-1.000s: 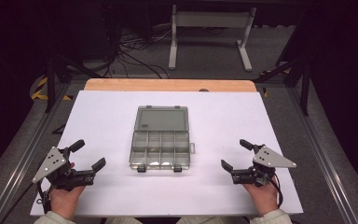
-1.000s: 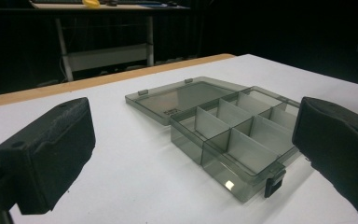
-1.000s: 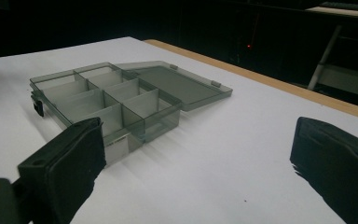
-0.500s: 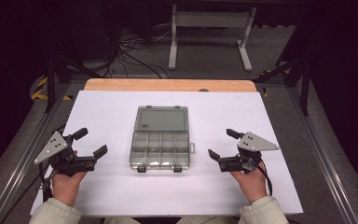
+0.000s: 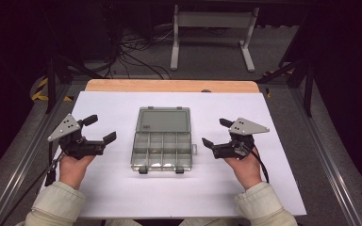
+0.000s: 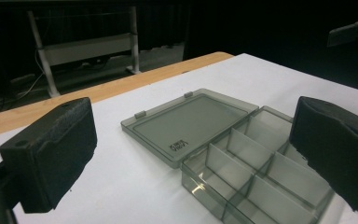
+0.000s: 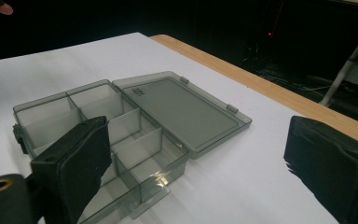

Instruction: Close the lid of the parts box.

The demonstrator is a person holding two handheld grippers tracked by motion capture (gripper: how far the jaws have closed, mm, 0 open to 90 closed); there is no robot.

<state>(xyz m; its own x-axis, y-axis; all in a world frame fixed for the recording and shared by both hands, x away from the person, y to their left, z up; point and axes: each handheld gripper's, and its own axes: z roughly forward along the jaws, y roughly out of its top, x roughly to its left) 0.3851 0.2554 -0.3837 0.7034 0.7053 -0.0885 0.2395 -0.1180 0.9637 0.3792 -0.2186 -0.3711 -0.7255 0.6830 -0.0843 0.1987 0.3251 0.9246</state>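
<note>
Where jaws frame it, lid (image 6: 191,122) logo legible.

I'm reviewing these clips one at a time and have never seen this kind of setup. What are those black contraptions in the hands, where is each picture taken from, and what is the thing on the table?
A person sits at a white table and holds a hand tool in each hand, each with two black padded jaws. The high view looks down from above the person's side: the left gripper is at the left, the right gripper at the right. The grey three-cornered plates and the trailing cables belong to these tools.

The other two pictures come from small cameras riding on the tools, each looking out between its own jaws.

Between the grippers lies a clear grey plastic organizer box, with its lid folded flat open on the far side. Its compartments look empty.

Both grippers are open and hold nothing; neither touches the box.
</note>
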